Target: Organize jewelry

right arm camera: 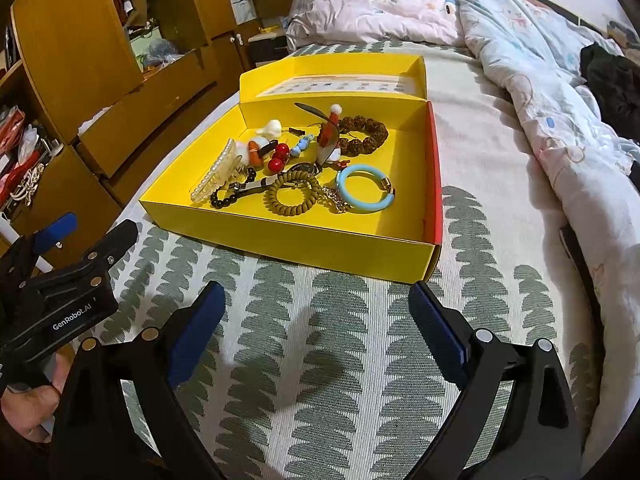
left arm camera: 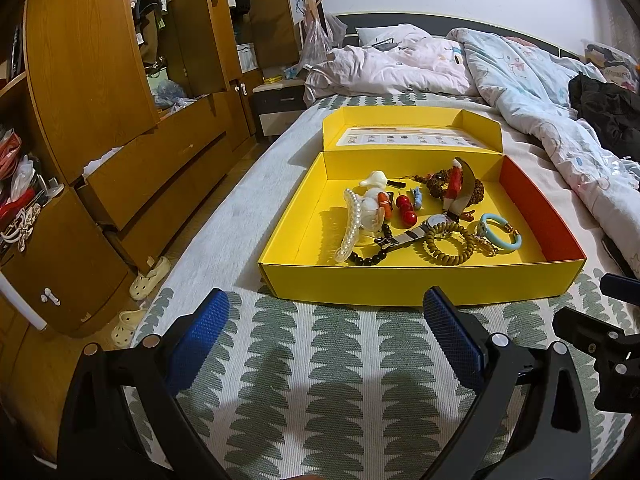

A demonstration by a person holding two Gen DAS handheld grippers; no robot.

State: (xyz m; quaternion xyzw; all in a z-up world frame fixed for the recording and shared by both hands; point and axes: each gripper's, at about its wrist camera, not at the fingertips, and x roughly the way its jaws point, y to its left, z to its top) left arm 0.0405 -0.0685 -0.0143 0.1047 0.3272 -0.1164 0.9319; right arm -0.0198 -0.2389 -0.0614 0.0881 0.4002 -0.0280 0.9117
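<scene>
Resting on the bed (left arm camera: 320, 380), on a cover printed with green scalloped shapes, a shallow yellow box (left arm camera: 420, 284) lies open with its lid (left arm camera: 412, 134) folded back. The jewelry sits loose inside it: a pearl hair clip (left arm camera: 352, 224) at the left, a black bead bracelet (left arm camera: 370, 258) near the front wall, a wristwatch (left arm camera: 416, 232) in the middle, a coiled mustard band (left arm camera: 448, 244) touching it, and a light blue bangle (left arm camera: 502, 234) to the right. A brown bead bracelet (right arm camera: 364, 134) lies toward the back. The left claw (left arm camera: 326, 344) hangs just short of the box's front wall, its blue pads spread wide and holding nothing. The right claw (right arm camera: 316, 332) is likewise spread and empty, near the box's front right corner. A hand (right arm camera: 28, 408) grips the left tool's handle.
</scene>
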